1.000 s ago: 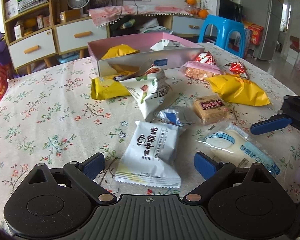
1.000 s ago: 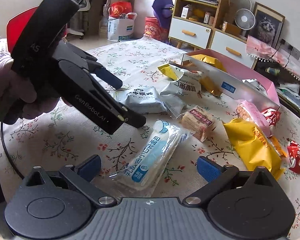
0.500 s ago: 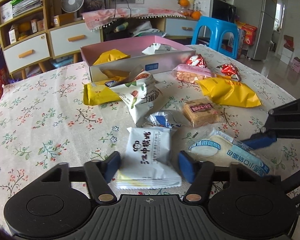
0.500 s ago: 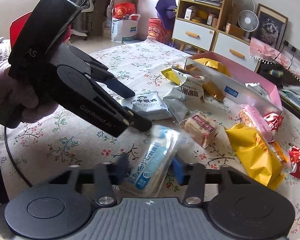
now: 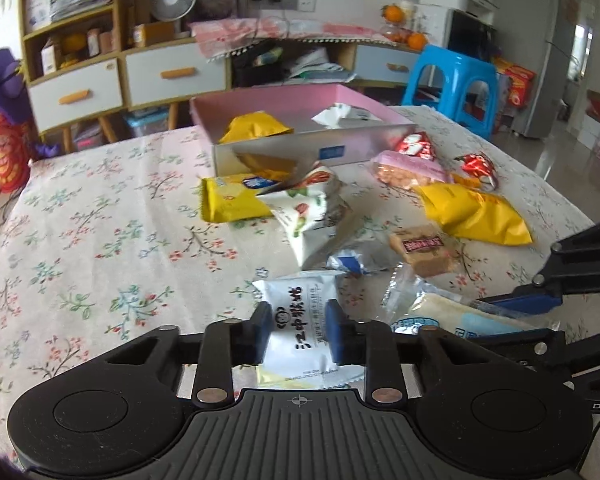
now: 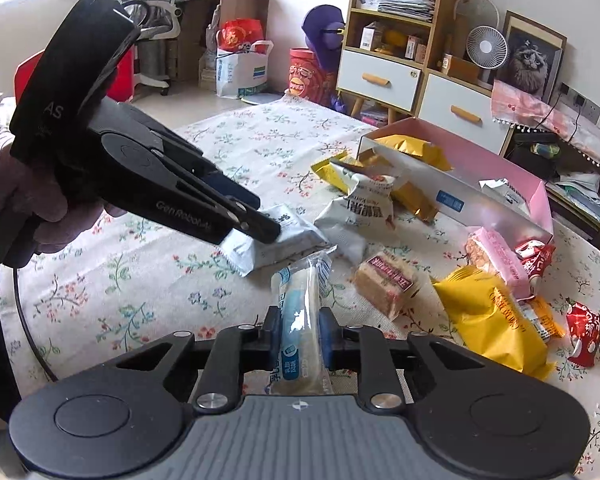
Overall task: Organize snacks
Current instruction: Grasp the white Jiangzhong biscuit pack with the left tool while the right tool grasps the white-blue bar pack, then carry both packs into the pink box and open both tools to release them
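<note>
My left gripper (image 5: 298,330) is shut on a white snack packet (image 5: 300,320) with black characters, held just above the flowered tablecloth; it shows in the right wrist view (image 6: 274,236) too. My right gripper (image 6: 300,334) is shut on a long clear packet with a blue label (image 6: 300,320), also seen in the left wrist view (image 5: 452,316). A pink box (image 5: 300,100) at the table's far side holds a yellow bag (image 5: 256,126) and a white packet (image 5: 340,114).
Loose snacks lie between me and the box: a yellow bag (image 5: 476,212), a white strawberry packet (image 5: 312,208), a brown cake square (image 5: 424,248), a pink packet (image 5: 408,166), red packets (image 5: 476,166). A blue stool (image 5: 456,80) and drawers (image 5: 172,74) stand beyond.
Both grippers went from open to shut: the left closed on the white packet, the right on the long blue-label packet. Both packets have lifted slightly off the cloth.
</note>
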{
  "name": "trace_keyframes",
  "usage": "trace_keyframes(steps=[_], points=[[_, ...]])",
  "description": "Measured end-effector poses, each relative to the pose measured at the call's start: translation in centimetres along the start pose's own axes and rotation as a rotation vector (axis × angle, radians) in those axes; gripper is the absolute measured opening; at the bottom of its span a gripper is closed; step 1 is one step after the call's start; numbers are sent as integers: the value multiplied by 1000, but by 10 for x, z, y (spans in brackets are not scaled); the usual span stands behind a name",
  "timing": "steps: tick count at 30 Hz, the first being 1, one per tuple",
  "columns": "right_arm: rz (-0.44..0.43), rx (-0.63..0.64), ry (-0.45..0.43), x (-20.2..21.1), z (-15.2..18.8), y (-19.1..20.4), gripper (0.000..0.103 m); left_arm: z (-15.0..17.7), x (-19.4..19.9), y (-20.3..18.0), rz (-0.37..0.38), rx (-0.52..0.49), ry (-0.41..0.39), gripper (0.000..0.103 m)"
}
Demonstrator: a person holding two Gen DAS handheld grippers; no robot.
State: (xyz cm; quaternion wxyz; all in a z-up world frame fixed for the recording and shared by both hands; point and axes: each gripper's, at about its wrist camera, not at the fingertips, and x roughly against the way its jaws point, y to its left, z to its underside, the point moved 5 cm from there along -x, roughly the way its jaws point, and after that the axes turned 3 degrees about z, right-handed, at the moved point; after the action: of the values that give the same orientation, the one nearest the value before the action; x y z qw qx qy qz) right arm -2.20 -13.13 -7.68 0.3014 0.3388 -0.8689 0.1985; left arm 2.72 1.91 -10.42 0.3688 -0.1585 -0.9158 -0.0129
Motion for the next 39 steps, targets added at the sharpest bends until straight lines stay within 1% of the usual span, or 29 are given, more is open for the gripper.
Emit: trace_keyframes(steps=[2, 5, 8, 9, 10, 11, 12, 15, 19, 23, 24, 25, 27, 28, 34, 39], points=[[0, -8, -1, -1, -2, -1, 7, -1, 0, 4, -11, 17, 13, 25], [3, -16, -11, 2, -5, -3, 7, -2, 0, 8, -4, 39, 22, 25], [4, -31, -25, 5, -9, -6, 7, -1, 0, 12, 13, 62, 27, 31], [5, -38, -29, 6, -10, -8, 7, -1, -1, 13, 23, 70, 31, 40], [6, -45, -32, 8, -11, -9, 7, -1, -1, 14, 34, 76, 35, 53], [8, -50, -35, 9, -13, -11, 7, -1, -2, 14, 46, 80, 36, 59], [13, -52, -39, 10, -14, -12, 7, -1, -2, 13, 59, 78, 39, 67], [23, -63, -43, 10, -16, -16, 7, 0, -7, 10, 75, 55, 56, 71], [31, -67, -43, 10, -17, -20, 7, 3, -16, 5, 56, 23, 89, 72], [39, -67, -38, 9, -16, -20, 7, 2, -23, 3, 7, 0, 97, 70], [42, -66, -38, 9, -16, -20, 7, 1, -24, 2, -4, 2, 102, 68], [44, -66, -38, 9, -17, -21, 7, 0, -24, 1, -16, 2, 104, 58], [48, -67, -42, 9, -19, -22, 7, -2, -23, 0, -37, -10, 108, 45], [51, -68, -47, 10, -20, -23, 7, -3, -23, 0, -38, -6, 113, 43], [77, -108, -86, 14, -37, -39, 7, -6, -18, 10, -53, 64, 124, 42], [104, -145, -105, 12, -52, -52, 7, -17, -6, 23, -67, 129, 96, 42]])
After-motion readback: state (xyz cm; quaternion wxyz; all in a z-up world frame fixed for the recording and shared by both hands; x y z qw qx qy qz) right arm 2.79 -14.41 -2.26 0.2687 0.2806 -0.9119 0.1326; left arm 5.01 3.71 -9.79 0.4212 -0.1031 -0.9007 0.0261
